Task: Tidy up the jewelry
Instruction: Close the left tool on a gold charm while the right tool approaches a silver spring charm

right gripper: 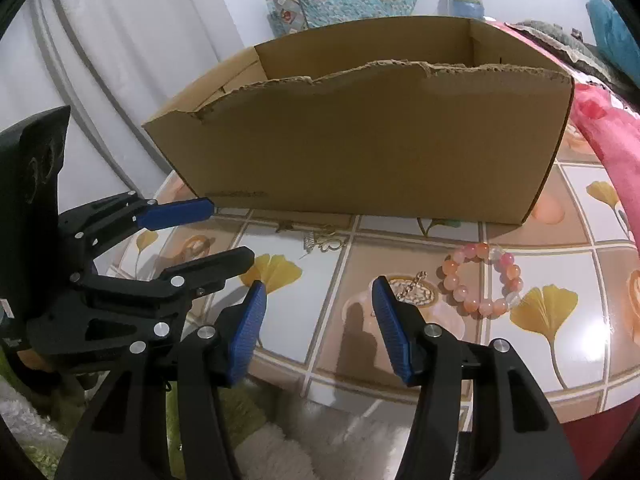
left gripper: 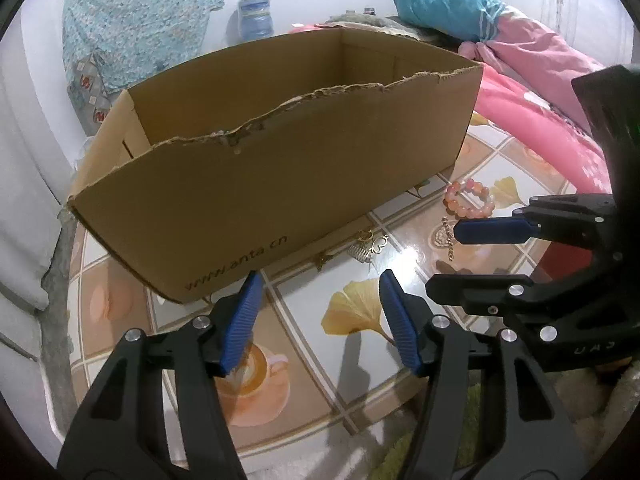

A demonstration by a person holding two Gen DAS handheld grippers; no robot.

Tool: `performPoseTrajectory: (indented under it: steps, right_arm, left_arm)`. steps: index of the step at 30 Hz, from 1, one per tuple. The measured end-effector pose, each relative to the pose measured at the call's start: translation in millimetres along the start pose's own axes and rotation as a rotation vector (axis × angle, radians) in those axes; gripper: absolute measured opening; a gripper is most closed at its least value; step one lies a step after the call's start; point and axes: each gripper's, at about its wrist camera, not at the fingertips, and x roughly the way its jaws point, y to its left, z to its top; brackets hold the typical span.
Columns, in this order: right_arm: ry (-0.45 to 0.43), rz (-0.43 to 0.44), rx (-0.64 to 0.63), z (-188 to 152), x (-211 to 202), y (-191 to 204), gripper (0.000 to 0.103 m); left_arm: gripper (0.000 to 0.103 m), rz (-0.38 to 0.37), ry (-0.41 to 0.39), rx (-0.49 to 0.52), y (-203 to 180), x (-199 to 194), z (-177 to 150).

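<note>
An open-topped cardboard box (left gripper: pixel 256 184) (right gripper: pixel 360 152) with a torn front rim stands on a round table (left gripper: pixel 400 240) (right gripper: pixel 560 240) covered in a leaf-and-cup print. In front of it lie a pink-orange bead bracelet (left gripper: pixel 476 212) (right gripper: pixel 460 292), a gold chain with a heart pendant (left gripper: pixel 444 238) (right gripper: pixel 414 290) and a small gold and silver piece (left gripper: pixel 368 246) (right gripper: pixel 324 242). My left gripper (left gripper: pixel 320 280) (right gripper: pixel 232 230) hovers open near the box's front, holding nothing. My right gripper (right gripper: pixel 319 284) (left gripper: pixel 442 260) is open and empty too, close beside the chain.
A pink quilt (left gripper: pixel 540 92) and a blue pillow (left gripper: pixel 440 4) lie to the right, behind the table. The table's near edge curves across the bottom of the right wrist view, with a fluffy white and green rug (right gripper: pixel 340 440) below. A pale wall stands on the left.
</note>
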Motion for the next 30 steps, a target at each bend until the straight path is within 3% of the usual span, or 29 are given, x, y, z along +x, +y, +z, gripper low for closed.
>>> performPoseTrajectory:
  steps: [9, 12, 18, 30]
  right_arm:
    - [-0.005, 0.007, 0.014, 6.3, 8.7, -4.0, 0.044]
    - [-0.002, 0.015, 0.013, 8.0, 11.7, -3.4, 0.042]
    - [0.002, 0.020, 0.016, 11.7, 17.0, -3.5, 0.041]
    - [0.007, 0.028, 0.032, 13.4, 19.7, -11.2, 0.041]
  left_arm:
    - [0.033, 0.018, 0.010, 0.072, -8.3, 18.1, 9.4]
    - [0.031, 0.015, 0.019, 0.082, -11.8, 25.7, 11.7]
    - [0.018, 0.034, 0.041, 0.041, -4.6, 35.9, 14.9]
    - [0.017, 0.028, 0.072, -0.006, -3.7, 45.1, 17.6]
